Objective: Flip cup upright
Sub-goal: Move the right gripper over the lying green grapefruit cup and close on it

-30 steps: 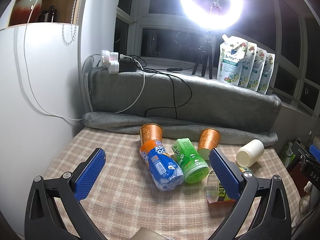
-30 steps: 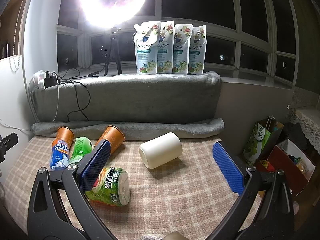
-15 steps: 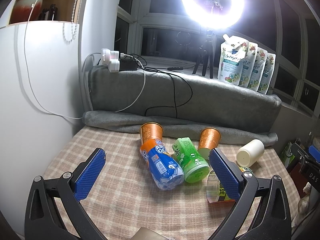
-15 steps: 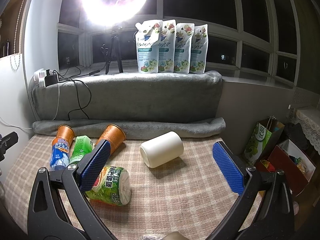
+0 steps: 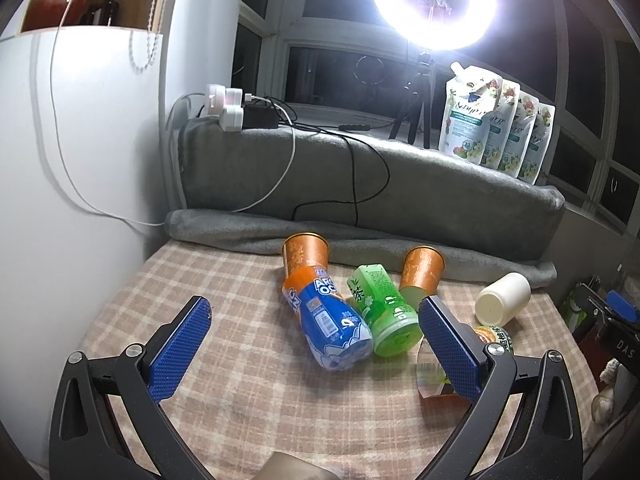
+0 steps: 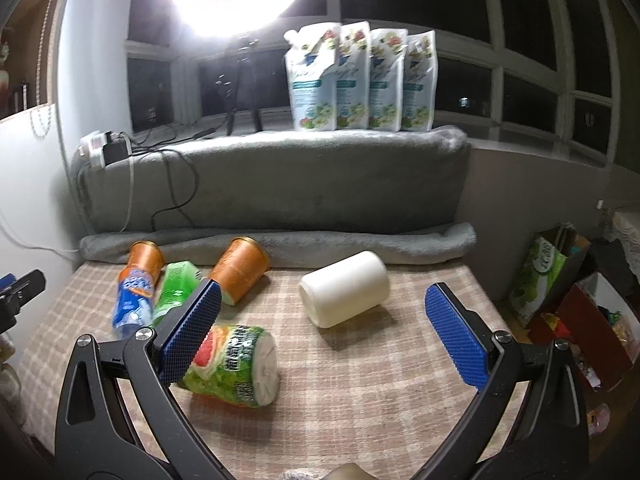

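The right tool [image 6: 322, 336] has pushed in toward the cream cup [image 6: 345, 289] since a second ago, and that cup now sits larger and closer between its blue fingers [image 6: 456, 338]; the view carries some motion blur. The left tool [image 5: 314, 346] has barely shifted at all. Both tools are spread wide, nothing between their pads, nothing touched.

The cream cup lies on its side on the checked counter [image 6: 380, 380], flat end facing the right camera, well ahead of the fingertips and apart from them. From the left view the same cup [image 5: 503, 299] rests far right, near the rolled grey blanket [image 5: 240, 228].

Just left of the right tool's left finger lies a green printed cup [image 6: 236, 364], also on its side. Further back, two orange cups [image 6: 240, 270] lie tipped over by the blanket, with a green bottle [image 5: 382, 312] and a blue bottle [image 5: 330, 326] lying side by side and touching, straight ahead of the left tool. Refill pouches [image 6: 360, 80] stand on the sill under the ring light [image 5: 434, 2].
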Demonstrator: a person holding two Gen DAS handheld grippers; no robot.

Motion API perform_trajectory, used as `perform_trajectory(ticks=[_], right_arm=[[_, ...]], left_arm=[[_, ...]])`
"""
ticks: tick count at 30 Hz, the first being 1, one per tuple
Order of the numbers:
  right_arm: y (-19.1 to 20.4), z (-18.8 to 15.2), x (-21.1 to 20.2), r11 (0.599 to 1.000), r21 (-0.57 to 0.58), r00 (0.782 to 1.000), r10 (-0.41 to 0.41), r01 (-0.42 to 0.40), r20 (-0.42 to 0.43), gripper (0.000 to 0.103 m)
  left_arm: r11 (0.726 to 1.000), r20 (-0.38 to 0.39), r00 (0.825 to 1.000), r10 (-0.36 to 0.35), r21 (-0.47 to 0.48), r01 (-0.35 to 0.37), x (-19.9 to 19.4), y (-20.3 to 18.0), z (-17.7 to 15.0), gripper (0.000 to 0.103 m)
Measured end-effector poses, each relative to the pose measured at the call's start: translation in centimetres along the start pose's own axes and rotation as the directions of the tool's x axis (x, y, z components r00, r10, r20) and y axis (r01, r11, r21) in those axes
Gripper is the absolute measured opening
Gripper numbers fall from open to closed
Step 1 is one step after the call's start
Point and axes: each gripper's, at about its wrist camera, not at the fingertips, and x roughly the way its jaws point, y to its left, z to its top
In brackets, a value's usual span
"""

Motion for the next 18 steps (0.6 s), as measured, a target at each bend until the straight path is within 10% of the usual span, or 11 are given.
perform_trajectory(ticks=[11,18], right_arm=[[2.3,-0.2,3.4,0.969,-0.128,0.969,0.193,-0.213,-0.155,0.103],[4.8,-0.6,5.1,0.829,-0.351,0.887,0.328,-0.435,-0.325,0.103]], left_arm=[[1.000,-0.041,0.999,0.005,-0.004,-0.005,0.3,1.6,-1.3,0.103],[1.000,-0.070,0.998,0.005,0.009,-0.005,0.3,2.1,-2.2,0.103]])
